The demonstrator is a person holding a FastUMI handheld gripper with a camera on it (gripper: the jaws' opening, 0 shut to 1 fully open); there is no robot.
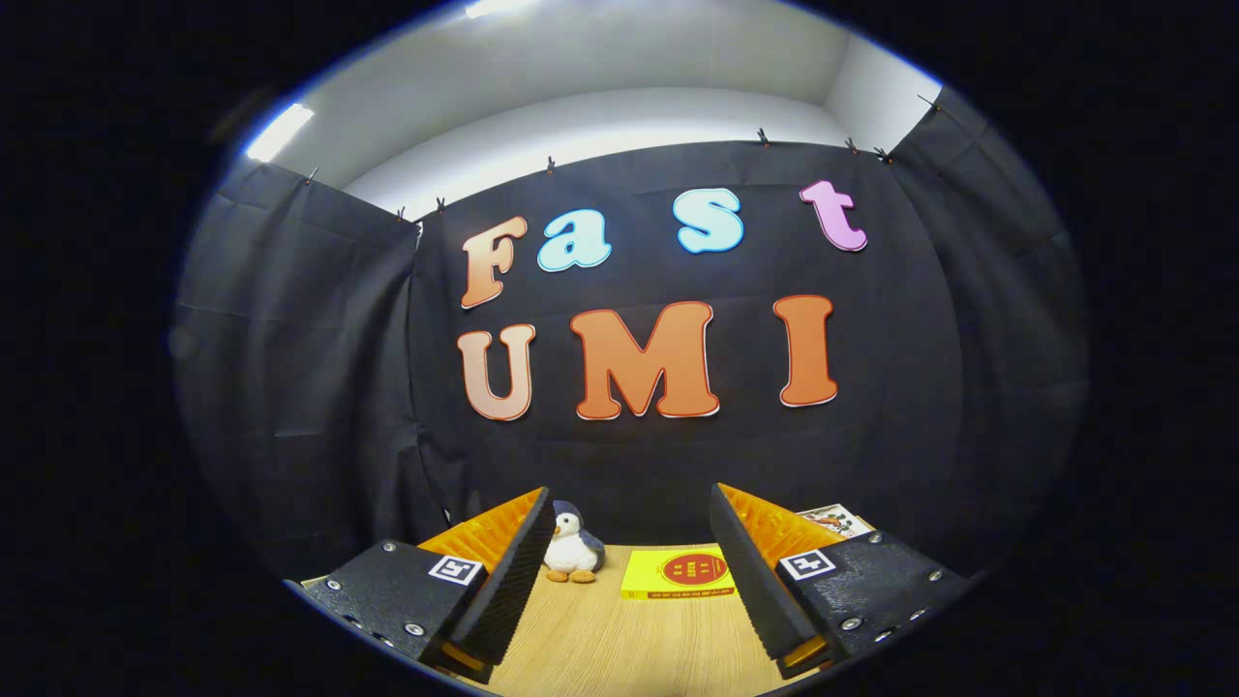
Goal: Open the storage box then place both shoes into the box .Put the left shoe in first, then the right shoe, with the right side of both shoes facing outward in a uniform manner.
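Tool (629, 581) fingers spread, gripping nothing, above table (581, 639)

A penguin toy (572, 550) stands left of a book (677, 573) on the table (600, 639).

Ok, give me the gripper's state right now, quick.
Gripper: open, fingers spread wide and holding nothing; a toy penguin and a yellow book lie on the wooden table beyond them.
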